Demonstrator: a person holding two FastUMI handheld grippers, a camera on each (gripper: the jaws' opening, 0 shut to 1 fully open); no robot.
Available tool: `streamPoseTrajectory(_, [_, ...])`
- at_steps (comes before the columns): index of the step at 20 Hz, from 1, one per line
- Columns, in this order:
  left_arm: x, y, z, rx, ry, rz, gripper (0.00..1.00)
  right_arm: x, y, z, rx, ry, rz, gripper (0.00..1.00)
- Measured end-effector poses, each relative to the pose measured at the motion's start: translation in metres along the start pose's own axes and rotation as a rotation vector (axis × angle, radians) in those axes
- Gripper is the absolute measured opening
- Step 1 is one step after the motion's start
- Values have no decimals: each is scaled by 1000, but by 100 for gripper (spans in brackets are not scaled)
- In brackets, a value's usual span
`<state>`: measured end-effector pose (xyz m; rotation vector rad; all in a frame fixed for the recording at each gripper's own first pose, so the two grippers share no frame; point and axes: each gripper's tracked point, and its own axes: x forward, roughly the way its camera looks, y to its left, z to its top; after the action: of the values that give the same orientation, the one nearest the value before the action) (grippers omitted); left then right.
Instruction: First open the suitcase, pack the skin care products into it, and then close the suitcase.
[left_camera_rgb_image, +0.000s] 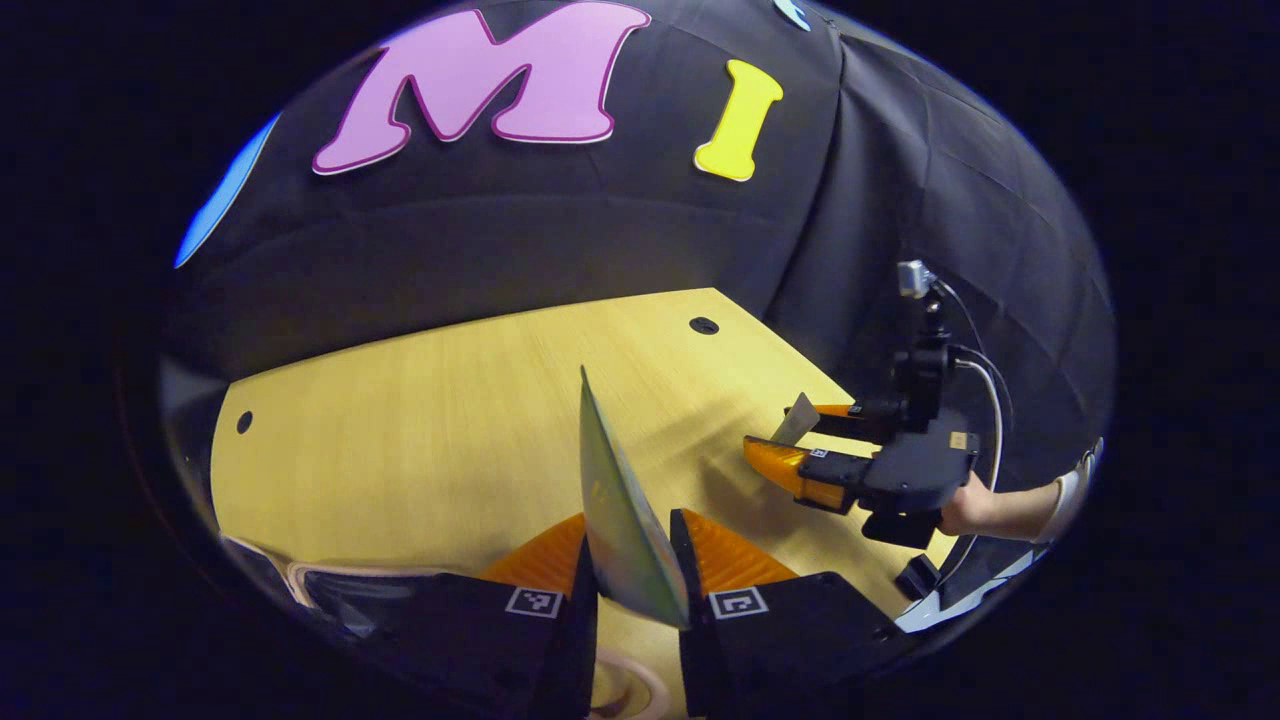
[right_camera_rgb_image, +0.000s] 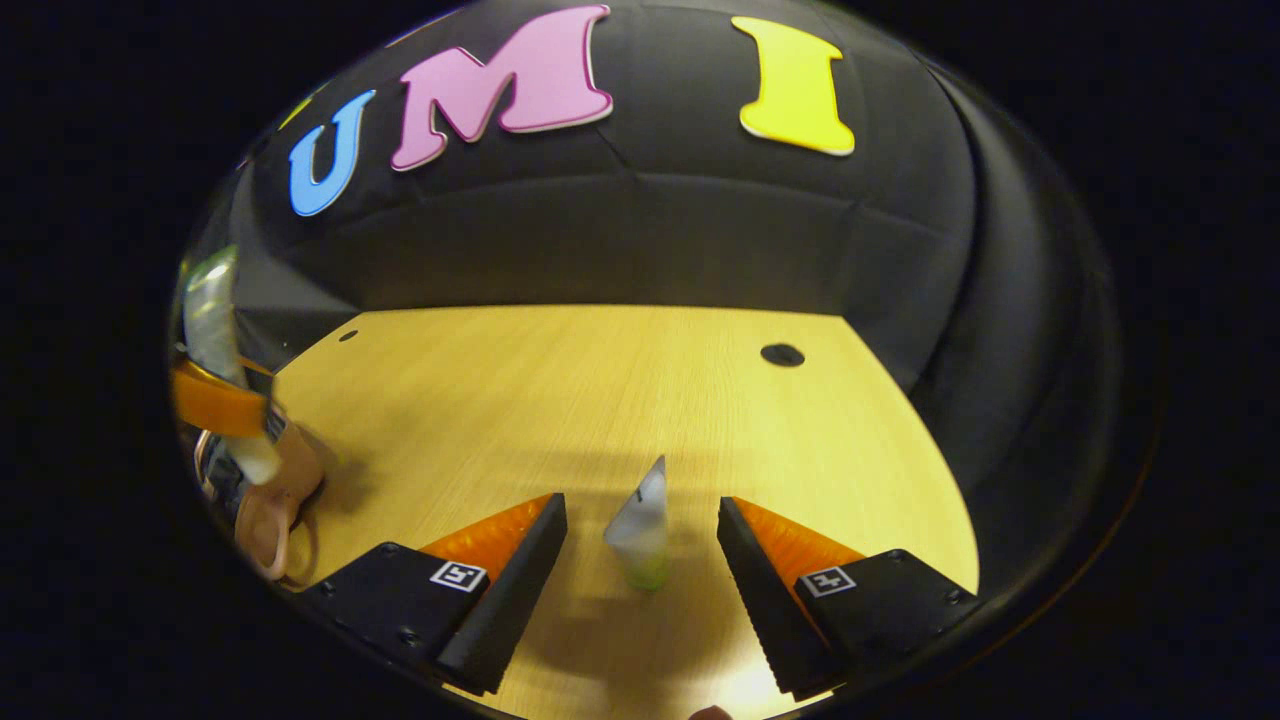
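Gripping a flat sachet (left_camera_rgb_image: 625, 510) edge-on, left gripper (left_camera_rgb_image: 635, 585). Right gripper (right_camera_rgb_image: 640, 560) spread wide around a standing tube (right_camera_rgb_image: 640, 530) on the table (right_camera_rgb_image: 600, 400); uneven closing could topple it.

My left gripper (left_camera_rgb_image: 636, 570) has its jaws clamped on a flat sachet (left_camera_rgb_image: 622, 510); the right gripper (left_camera_rgb_image: 800, 440) hovers over the counter (left_camera_rgb_image: 420, 440), around a tube (left_camera_rgb_image: 797, 420).
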<state>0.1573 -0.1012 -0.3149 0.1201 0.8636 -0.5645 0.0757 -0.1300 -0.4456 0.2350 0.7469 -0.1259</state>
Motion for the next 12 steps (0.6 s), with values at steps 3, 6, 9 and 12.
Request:
streamPoseTrajectory(3, [-49,25,-26,-9,44,61,39,9,2,4,54,-7,-6,40])
streamPoseTrajectory(6, [-91,64,-65,-55,143,141,39,-11,25,8,68,0,49,19])
streamPoseTrajectory(9, [-128,102,-110,-89,291,182,39,-56,63,35,52,-66,124,18])
streamPoseTrajectory(12, [-146,135,-173,-151,518,189,39,-110,128,54,28,-110,224,18])
